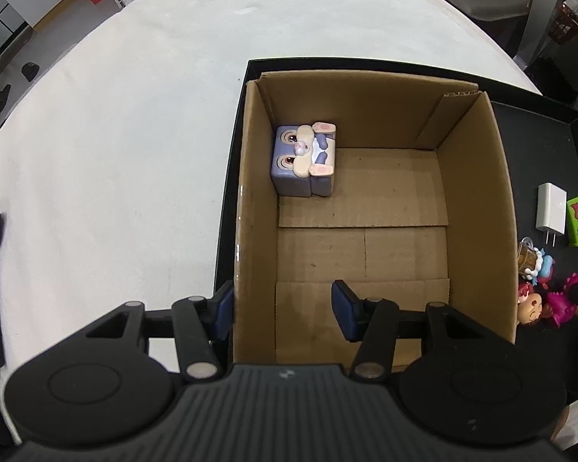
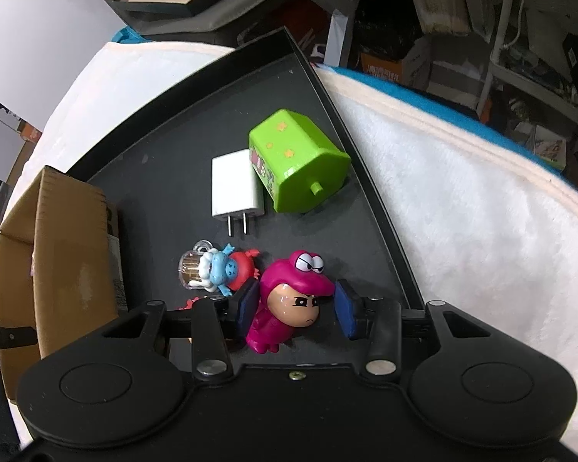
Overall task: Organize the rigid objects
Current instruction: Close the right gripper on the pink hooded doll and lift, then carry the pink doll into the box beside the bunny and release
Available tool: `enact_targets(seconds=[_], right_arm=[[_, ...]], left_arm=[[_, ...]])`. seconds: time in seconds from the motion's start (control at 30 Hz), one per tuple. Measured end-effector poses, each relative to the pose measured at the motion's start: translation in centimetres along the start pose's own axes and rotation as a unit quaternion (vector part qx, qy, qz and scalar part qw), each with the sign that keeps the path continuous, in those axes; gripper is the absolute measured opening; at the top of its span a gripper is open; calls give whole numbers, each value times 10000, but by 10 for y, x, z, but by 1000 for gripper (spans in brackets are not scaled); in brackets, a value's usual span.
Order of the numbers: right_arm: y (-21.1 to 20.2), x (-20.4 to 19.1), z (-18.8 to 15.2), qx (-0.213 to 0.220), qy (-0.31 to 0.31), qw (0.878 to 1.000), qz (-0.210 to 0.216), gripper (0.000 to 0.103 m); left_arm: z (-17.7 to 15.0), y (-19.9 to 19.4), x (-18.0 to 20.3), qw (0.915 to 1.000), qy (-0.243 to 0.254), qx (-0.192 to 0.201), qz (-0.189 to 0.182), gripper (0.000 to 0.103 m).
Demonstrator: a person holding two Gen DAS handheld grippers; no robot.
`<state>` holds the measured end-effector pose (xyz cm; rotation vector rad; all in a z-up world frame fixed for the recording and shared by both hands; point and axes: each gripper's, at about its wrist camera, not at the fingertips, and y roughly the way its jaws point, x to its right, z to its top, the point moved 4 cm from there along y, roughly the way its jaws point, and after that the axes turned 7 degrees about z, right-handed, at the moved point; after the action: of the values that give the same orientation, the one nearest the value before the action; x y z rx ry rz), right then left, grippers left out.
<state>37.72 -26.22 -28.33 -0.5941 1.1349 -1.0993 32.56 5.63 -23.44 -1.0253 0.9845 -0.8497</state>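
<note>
Left gripper (image 1: 283, 310): jaws wide apart, holding nothing. They straddle the left wall of the box (image 1: 246, 192), one pad outside it, the other pad inside over the box floor. Can't tell if the outer pad touches the wall.

Box is open cardboard, sitting at the left end of the black tray (image 1: 551, 115), which lies on a white cloth (image 1: 115, 134). Only one thing inside: a purple cube toy (image 1: 302, 159), in the far-left corner against the left wall, cartoon face up.

Right of the box, on the tray floor: white charger (image 2: 235, 186), prongs pointing toward the right camera. Green toy (image 2: 300, 161) lies tipped on its side just right of the charger, touching or overlapping its edge, close to the tray's right rim. Nearer, a blue-red figure (image 2: 223, 273) with a clear mug lies between box and pink figure (image 2: 289, 300).

Right gripper (image 2: 296, 306): jaws apart, bracketing the pink figure's head. Left pad looks to be touching or nearly touching the hood; right pad sits just beside the hood brim with a thin gap. Not clamped. Figure lies on the tray near the right rim, face up toward the camera.

Another small figure (image 1: 530, 304) lies just left of the pink one, mostly hidden in the right view.
</note>
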Motion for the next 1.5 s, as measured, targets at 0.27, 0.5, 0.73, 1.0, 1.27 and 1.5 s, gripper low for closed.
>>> enact_targets(seconds=[0.27,0.5,0.73,1.0,1.27,1.5], right_arm=[[-12,-12,1,8,-222,9998,-21,42],[-21,-31,10,122,-378,9992,-90,42],[-35,-58,25,240,-591,9980,-50,42],[-42,-88,35,256,-765,9967,-101,42],[-51,-123,42,300,-975,9948,-57,42],[-55,-157,45,287,-1183,9925,58,42]], left_arm=[[2,-4,-4,9998,-145,-64,-80,52],[7,-7,-12,9996,-223,29,-182,51],[5,-3,-17,9992,-251,-39,-319,51],[1,3,-20,9981,-256,-61,-562,47],[0,8,-27,9964,-319,-45,-784,41],[1,17,-38,9943,-403,-76,-985,27]])
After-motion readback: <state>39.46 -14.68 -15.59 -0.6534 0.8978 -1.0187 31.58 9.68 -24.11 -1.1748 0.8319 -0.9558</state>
